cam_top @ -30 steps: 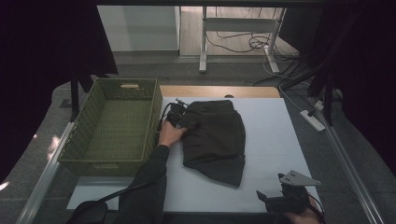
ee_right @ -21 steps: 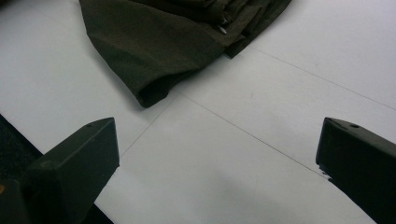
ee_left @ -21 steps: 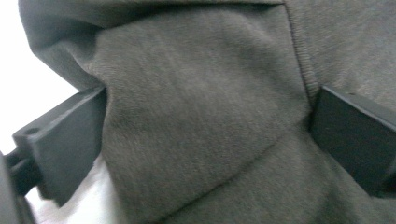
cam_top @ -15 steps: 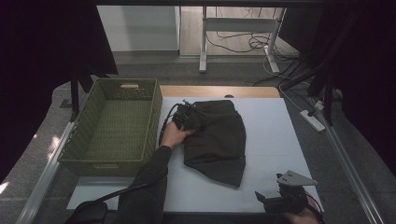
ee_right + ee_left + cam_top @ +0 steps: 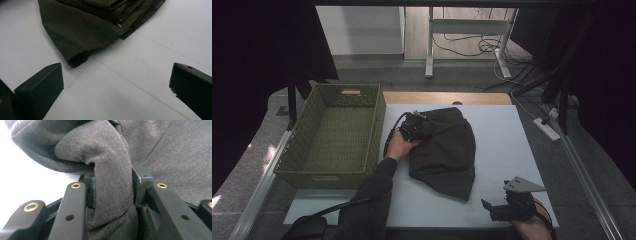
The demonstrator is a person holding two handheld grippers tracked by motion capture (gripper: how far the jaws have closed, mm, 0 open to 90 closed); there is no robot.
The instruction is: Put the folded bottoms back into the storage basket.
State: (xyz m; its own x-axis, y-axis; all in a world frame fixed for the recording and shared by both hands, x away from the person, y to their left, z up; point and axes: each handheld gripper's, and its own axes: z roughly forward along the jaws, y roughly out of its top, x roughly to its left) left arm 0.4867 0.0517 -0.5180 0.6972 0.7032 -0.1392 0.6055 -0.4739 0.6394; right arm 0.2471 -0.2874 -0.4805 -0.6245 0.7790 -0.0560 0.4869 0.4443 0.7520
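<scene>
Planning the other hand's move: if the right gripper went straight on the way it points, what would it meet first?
Probably the near corner of the dark garment; the right gripper stands open over bare table.

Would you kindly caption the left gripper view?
Left claw shut on a bunched fold of the dark garment.

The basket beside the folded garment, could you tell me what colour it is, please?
The basket is olive green, seen best in the high view.

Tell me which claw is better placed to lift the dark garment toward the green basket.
Left. The left claw is pinching a fold of the dark garment beside the green basket. The right claw is open above bare table.
</scene>
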